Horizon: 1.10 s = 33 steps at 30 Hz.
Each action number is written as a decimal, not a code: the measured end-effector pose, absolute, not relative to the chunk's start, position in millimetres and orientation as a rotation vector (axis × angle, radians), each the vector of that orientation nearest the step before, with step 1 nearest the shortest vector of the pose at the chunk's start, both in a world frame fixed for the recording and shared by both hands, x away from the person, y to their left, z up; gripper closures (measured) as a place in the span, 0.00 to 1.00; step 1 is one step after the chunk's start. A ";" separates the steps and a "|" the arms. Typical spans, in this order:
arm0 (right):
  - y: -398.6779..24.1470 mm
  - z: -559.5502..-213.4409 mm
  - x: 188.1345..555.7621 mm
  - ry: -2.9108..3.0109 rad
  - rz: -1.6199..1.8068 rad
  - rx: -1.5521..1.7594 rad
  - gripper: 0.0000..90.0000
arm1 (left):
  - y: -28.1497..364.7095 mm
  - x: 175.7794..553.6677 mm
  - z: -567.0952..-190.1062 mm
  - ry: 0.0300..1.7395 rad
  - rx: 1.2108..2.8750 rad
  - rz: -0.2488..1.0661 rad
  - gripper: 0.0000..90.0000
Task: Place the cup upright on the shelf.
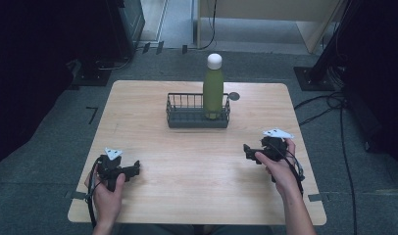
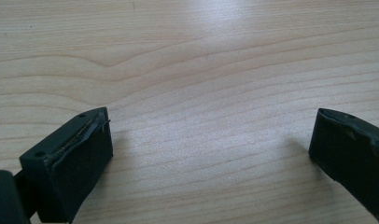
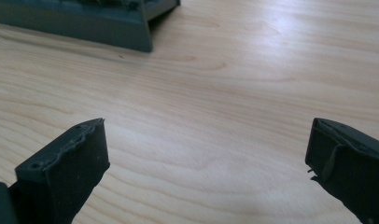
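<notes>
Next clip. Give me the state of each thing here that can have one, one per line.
Green metal bottle with white cap: upright, capped, standing in the basket's right end.
Dark wire basket: upright on the table, holding the bottle.
Left gripper: open, fingers apart, nothing between them.
Right gripper: open, fingers apart, nothing between them.

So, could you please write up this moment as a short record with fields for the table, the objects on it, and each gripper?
surface: wooden table
basket: dark wire basket, far centre of table
bottle: green bottle with white cap, upright in the basket's right end
small item: dark round disc on the table, just right of the basket
left gripper: held low at near left, fingers apart, holding nothing
right gripper: held at near right, fingers apart, holding nothing, aimed toward the basket
</notes>
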State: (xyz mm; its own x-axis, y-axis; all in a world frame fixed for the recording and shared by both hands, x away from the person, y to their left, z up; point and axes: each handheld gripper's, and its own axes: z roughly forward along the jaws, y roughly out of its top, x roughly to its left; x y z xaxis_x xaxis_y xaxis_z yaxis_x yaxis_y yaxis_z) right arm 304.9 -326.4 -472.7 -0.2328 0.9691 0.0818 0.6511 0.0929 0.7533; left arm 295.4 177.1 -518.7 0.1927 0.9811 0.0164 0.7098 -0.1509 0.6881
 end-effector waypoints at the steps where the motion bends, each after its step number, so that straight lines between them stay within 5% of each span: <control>1: -329.2 -474.4 302.3 1.931 0.962 1.594 0.00 | 177.1 295.4 -518.7 1.575 1.927 0.646 0.00; 33: -411.7 -525.2 225.0 1.840 0.840 1.739 0.00 | 177.2 295.4 -518.6 1.575 1.929 0.647 0.00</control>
State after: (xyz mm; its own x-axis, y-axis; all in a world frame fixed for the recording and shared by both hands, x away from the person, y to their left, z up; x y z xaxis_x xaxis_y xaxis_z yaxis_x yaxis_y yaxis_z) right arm 225.0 -411.7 -525.2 -0.0868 0.9936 0.0728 0.7061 0.0098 0.7081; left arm 295.4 177.2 -518.6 0.1934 0.9810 0.0174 0.7101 -0.1522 0.6874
